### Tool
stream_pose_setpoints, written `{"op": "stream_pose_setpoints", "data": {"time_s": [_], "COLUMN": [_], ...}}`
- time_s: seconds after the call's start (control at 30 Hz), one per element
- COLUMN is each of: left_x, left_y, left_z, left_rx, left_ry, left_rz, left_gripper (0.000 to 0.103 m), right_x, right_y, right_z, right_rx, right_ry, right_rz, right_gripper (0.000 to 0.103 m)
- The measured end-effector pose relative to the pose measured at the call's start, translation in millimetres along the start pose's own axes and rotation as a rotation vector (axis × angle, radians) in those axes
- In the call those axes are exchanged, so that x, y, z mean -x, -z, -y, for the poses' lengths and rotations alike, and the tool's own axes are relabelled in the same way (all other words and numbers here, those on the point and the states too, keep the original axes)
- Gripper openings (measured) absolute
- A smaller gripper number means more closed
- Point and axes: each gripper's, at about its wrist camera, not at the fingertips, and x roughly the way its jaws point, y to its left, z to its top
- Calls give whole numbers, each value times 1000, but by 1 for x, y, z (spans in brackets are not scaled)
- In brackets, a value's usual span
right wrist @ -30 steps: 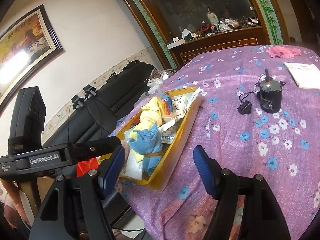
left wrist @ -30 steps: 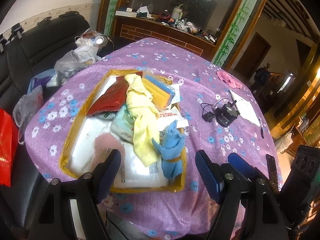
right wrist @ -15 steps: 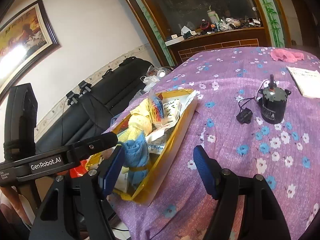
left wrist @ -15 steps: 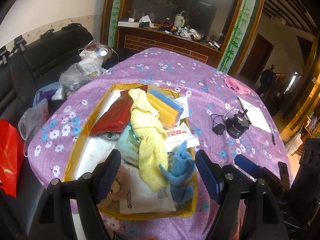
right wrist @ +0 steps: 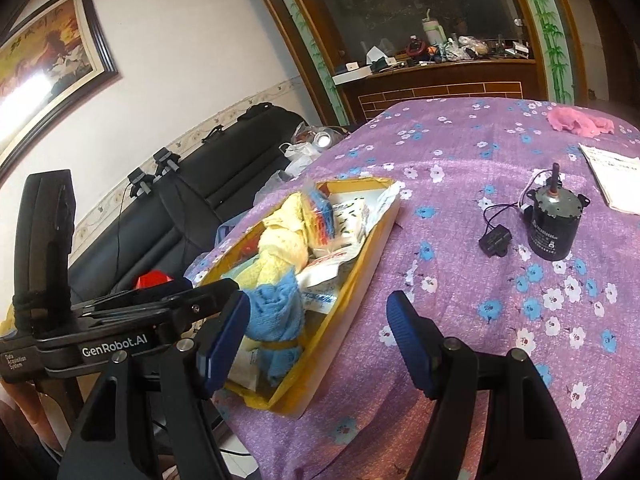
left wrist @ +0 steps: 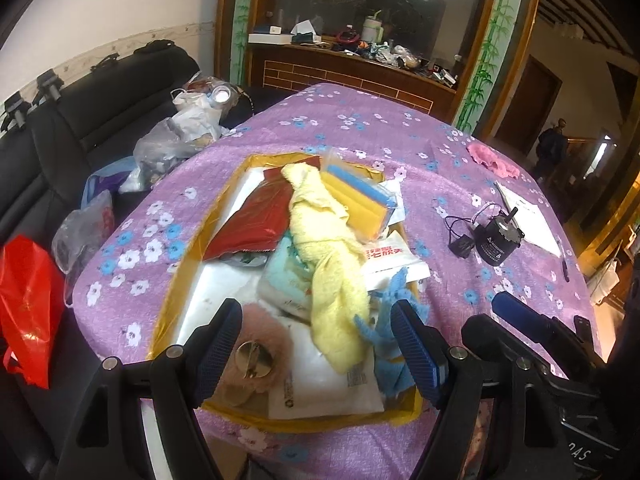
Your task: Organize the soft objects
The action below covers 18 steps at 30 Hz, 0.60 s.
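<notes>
A gold-rimmed tray (left wrist: 176,280) on the purple flowered tablecloth holds a yellow towel (left wrist: 324,240), a blue cloth (left wrist: 394,336), a pink furry pad with a gold disc (left wrist: 256,356), a red pouch (left wrist: 252,220), bagged sponges (left wrist: 360,196) and white packets. My left gripper (left wrist: 316,344) is open, above the tray's near end. My right gripper (right wrist: 316,332) is open, over the tray's right rim (right wrist: 372,248); the blue cloth (right wrist: 276,316) lies by its left finger. A pink cloth (right wrist: 576,120) lies far back on the table.
A black motor with a cable (left wrist: 496,236) and a paper sheet (left wrist: 528,216) lie right of the tray. A black sofa (left wrist: 80,120) with plastic bags (left wrist: 176,140) stands to the left, and a red bag (left wrist: 24,304) hangs by the table edge. A cluttered wooden counter (left wrist: 352,64) is behind.
Both grippers have come forward and lower toward the tray, which now looms larger. The pink furry pad has come into plain sight between the left fingers. Both stayed open.
</notes>
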Motion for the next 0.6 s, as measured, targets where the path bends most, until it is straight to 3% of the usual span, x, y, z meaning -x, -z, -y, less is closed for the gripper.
{"op": "stream_pose_setpoints", "data": {"time_s": [0.6], "left_x": [41], "left_y": [18], "left_z": [-14], "left_rx": [-10], "left_ry": [-51], "left_rz": [79], "left_gripper": [80], "right_x": [17], "right_y": [6], "right_z": [-29], "right_rx": [33], "right_ry": [46], "right_rz": [-10], "right_gripper": [70]}}
